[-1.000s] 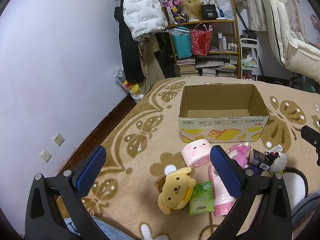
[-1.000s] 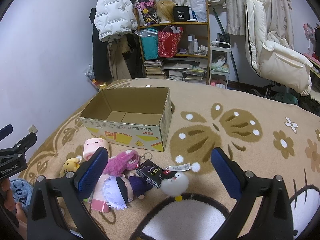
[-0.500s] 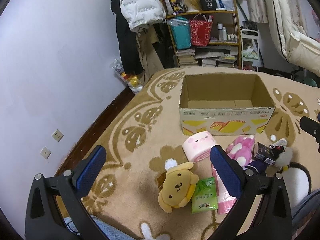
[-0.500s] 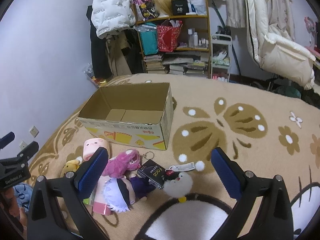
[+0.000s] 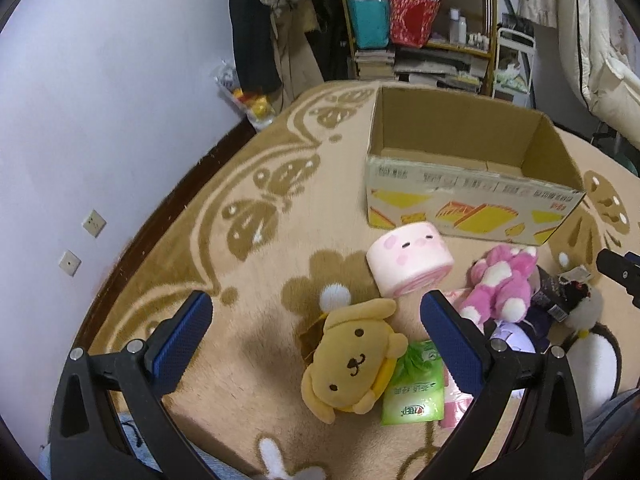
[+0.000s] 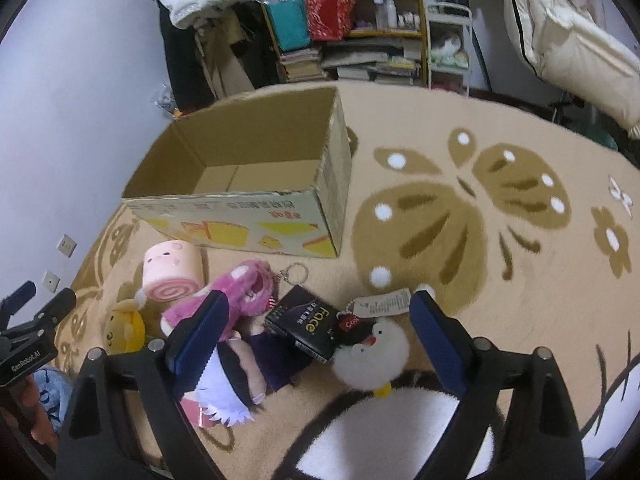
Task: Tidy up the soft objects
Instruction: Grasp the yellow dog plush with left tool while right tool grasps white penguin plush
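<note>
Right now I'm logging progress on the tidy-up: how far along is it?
Nothing looks done: the cardboard box shows only its bare floor. Nothing is in hand; the left gripper and right gripper are both open above the toys. Left to do: the yellow dog plush, pink roll plush, pink bunny plush and white fluffy bird all lie on the rug.

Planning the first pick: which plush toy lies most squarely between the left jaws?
The yellow dog plush, face up beside the green packet. The pink roll plush and pink bunny plush lie farther toward the cardboard box.
</note>
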A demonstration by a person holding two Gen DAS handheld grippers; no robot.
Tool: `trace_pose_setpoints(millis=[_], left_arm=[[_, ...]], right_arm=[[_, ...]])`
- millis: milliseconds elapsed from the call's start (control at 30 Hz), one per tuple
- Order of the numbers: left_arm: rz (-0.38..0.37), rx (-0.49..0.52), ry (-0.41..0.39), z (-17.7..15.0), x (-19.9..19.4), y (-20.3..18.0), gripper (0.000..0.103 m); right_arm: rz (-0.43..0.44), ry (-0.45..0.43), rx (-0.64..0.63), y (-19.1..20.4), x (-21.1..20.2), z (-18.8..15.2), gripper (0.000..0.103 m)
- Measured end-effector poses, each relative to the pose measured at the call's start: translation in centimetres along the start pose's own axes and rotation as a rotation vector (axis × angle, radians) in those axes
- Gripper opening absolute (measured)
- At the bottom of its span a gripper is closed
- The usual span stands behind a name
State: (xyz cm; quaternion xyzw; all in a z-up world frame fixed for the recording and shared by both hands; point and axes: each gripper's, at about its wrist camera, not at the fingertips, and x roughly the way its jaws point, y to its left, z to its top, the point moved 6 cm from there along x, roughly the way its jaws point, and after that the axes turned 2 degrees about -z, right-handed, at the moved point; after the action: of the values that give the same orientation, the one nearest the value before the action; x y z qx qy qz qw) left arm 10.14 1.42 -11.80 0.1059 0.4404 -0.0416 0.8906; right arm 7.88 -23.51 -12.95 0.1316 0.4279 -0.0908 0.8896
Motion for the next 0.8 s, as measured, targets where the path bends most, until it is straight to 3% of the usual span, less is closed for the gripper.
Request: trace_pose_setpoints(millis=[133, 267, 333, 633, 800], left_arm=[[-0.016, -0.003, 0.055, -0.7, 1.9, -0.4, 0.103], [-0.079, -0.018, 0.110, -1.1, 2.9, -0.8, 0.103], [-0.060, -0.006, 0.119, -1.3, 3.3, -0.9, 0.103], [-0.049, 0.011, 0.228, -2.6, 6.3, -1.2, 0.103], [-0.023, 0.041, 0.299, -3.8, 8.2, -1.6, 0.103]], right_arm=[[-0.009, 0.045, 0.027, -0.6, 1.3, -0.4, 0.096], [-0.014, 0.101, 0.042, -1.0, 2.8, -1.1, 0.095], [-0.029, 0.120, 0.044, -1.2, 3.3, -1.3, 0.087], [-0.044, 0.253, 0.124, -3.1, 6.3, -3.0, 0.085], [-0.014, 0.298, 0.143, -3.2, 7.1, -3.6, 0.070]])
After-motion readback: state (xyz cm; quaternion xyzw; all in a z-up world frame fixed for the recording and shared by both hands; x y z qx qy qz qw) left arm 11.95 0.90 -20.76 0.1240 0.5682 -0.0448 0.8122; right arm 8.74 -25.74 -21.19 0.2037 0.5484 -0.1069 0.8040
